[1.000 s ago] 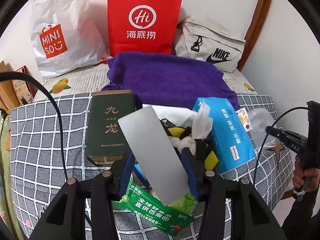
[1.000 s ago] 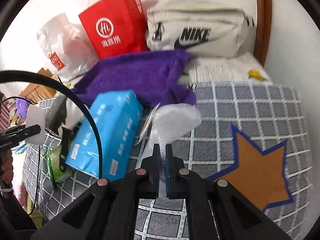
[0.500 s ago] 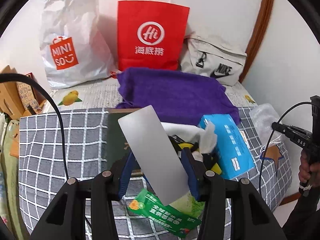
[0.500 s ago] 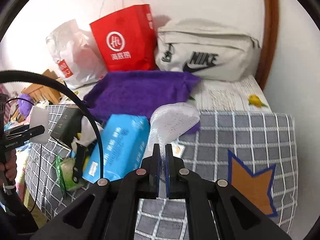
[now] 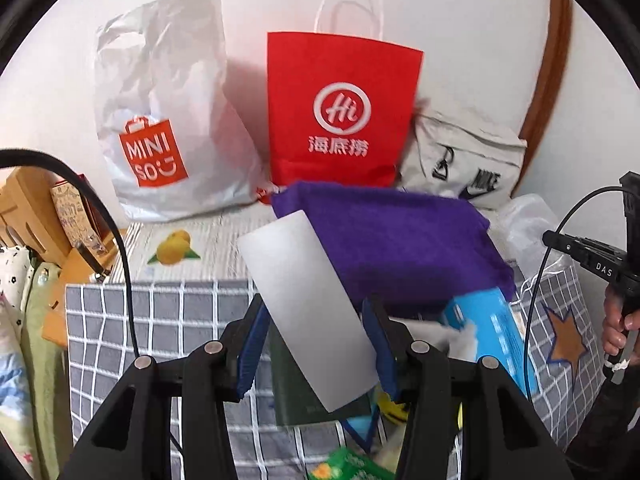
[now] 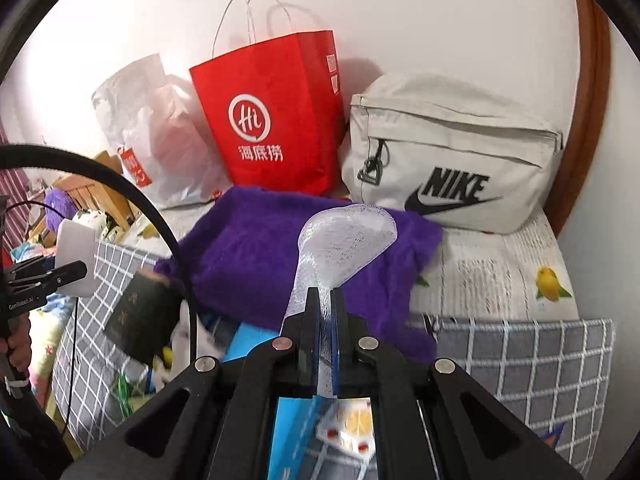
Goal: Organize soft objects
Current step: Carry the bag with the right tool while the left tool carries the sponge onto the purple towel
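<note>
My left gripper point(image 5: 316, 344) is shut on a flat white foam pad point(image 5: 304, 300), which sticks up at a tilt above the pile on the bed. My right gripper point(image 6: 324, 308) is shut on a clear, finely textured plastic bag point(image 6: 344, 240) that hangs in the air over the purple towel point(image 6: 260, 256). The towel point(image 5: 400, 240) lies spread across the bed's middle. In the right wrist view the white pad point(image 6: 76, 256) shows at the far left. In the left wrist view the clear bag point(image 5: 524, 224) shows at the far right, with a hand point(image 5: 616, 328) below it.
Against the wall stand a white Miniso bag point(image 5: 168, 120), a red paper bag point(image 5: 340, 108) and a beige Nike bag point(image 6: 452, 160). A blue tissue pack point(image 5: 492, 324), a dark green box point(image 5: 304, 404) and a green packet point(image 5: 348, 464) lie on the grey checked blanket point(image 5: 160, 320).
Both grippers have risen and drawn back with their loads. The clear bag has come up off the blanket, and the pile on the bed now sits lower in both views.
</note>
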A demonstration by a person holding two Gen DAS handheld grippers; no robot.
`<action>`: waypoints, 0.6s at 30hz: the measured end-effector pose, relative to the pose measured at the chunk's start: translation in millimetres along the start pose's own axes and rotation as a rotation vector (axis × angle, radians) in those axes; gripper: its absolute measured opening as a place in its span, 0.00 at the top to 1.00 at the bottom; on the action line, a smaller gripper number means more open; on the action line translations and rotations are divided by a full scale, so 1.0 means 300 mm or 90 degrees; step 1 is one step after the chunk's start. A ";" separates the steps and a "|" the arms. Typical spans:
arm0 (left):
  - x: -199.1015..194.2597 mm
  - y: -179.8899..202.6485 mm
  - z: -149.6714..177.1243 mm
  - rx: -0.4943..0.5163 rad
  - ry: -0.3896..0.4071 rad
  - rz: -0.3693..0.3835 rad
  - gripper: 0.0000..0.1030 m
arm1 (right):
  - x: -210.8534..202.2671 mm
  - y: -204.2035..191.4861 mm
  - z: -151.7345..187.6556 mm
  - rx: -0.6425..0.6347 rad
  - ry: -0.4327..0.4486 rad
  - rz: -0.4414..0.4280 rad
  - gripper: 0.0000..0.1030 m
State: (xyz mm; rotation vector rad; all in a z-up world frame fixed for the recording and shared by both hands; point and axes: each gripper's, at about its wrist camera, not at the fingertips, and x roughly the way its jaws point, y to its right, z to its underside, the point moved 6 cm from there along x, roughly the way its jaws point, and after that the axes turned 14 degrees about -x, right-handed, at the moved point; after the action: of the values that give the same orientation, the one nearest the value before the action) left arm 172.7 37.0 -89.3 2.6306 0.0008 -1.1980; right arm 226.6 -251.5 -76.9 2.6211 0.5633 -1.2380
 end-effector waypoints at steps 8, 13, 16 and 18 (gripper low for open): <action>0.081 0.031 -0.140 -0.007 -0.002 0.034 0.55 | 0.099 0.059 -0.121 0.005 0.012 0.002 0.96; 0.153 0.093 -0.213 0.003 -0.009 0.057 0.55 | 0.175 0.089 -0.181 0.014 0.011 -0.006 0.96; 0.206 0.143 -0.254 0.015 -0.016 0.074 0.55 | 0.228 0.104 -0.200 0.027 0.002 -0.024 0.96; 0.242 0.165 -0.273 0.015 -0.024 0.080 0.55 | 0.256 0.110 -0.195 0.030 -0.006 -0.026 0.96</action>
State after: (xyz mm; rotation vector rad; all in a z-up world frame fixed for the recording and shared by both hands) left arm 286.6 0.0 -80.5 2.5851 -0.1833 -1.2124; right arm 325.6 -242.7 -98.9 2.6532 0.5954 -1.2911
